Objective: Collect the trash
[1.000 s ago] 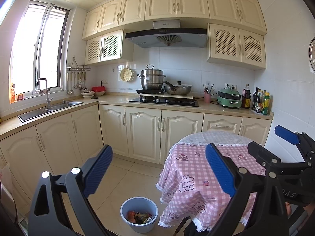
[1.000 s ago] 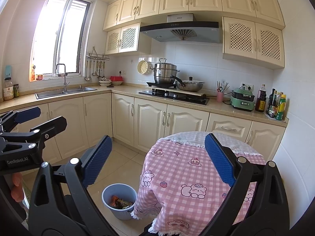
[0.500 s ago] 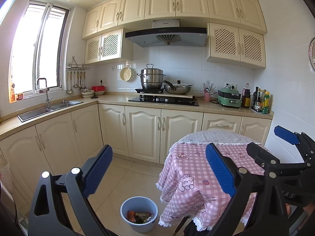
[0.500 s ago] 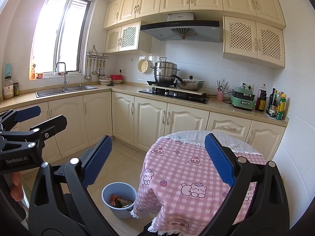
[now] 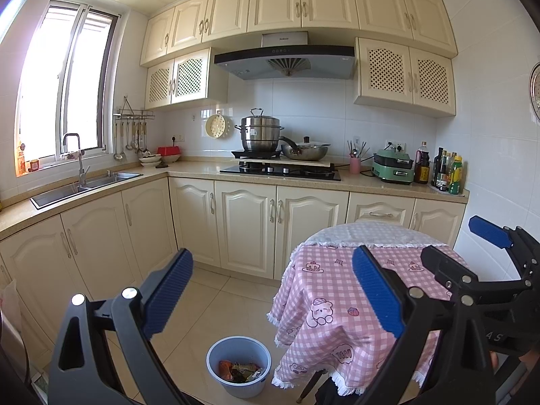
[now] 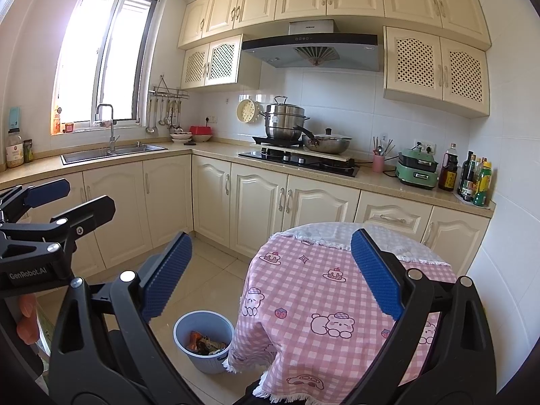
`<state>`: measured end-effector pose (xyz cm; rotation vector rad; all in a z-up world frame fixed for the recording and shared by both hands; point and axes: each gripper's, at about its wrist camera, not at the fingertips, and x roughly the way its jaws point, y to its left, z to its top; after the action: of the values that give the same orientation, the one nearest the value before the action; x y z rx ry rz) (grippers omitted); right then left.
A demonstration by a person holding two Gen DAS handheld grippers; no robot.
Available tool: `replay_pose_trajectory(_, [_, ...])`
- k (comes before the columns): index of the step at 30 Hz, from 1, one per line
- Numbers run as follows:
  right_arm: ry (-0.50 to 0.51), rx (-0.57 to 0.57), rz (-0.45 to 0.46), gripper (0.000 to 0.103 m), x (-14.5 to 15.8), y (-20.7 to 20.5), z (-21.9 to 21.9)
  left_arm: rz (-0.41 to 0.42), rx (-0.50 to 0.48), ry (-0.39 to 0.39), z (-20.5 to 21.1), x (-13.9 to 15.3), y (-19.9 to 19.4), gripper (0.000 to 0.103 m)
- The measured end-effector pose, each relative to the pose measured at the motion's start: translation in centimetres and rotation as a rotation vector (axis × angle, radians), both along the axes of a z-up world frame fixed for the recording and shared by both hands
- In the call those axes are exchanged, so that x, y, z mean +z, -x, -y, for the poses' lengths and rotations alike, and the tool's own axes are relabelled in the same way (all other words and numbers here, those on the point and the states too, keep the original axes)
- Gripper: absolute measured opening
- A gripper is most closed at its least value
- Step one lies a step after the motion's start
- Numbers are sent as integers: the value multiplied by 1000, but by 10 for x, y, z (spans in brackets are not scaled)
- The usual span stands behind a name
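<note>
A pale blue bin [image 5: 239,366] [image 6: 203,341] stands on the tiled floor by the round table, with crumpled wrappers [image 5: 239,370] [image 6: 205,341] inside. My left gripper [image 5: 271,295] is open and empty, held high above the floor to the left of the table; it also shows at the left edge of the right wrist view [image 6: 76,199]. My right gripper [image 6: 270,276] is open and empty above the table's near side, and appears at the right of the left wrist view [image 5: 462,241]. No loose trash shows on the table top.
The round table [image 6: 324,290] wears a pink checked cloth with cartoon prints. Cream cabinets [image 5: 243,222] run along the back and left walls under a counter with a sink [image 5: 84,184], hob and pots [image 5: 263,135], and bottles [image 5: 445,172]. Bare tiled floor [image 5: 206,307] lies between.
Both views have drifted slightly, with the table and bin shifting a little in frame. Both grippers stay open and empty.
</note>
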<state>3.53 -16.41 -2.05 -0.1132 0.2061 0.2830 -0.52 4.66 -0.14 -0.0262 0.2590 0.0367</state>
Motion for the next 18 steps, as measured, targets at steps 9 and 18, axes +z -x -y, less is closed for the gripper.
replay_pose_trajectory(9, [5, 6, -4, 94, 0, -4, 2, -4, 0, -1, -3, -3, -1, 93])
replay_pose_trajectory(18, [15, 14, -11, 94, -2, -10, 2, -5, 1, -3, -3, -2, -3, 93])
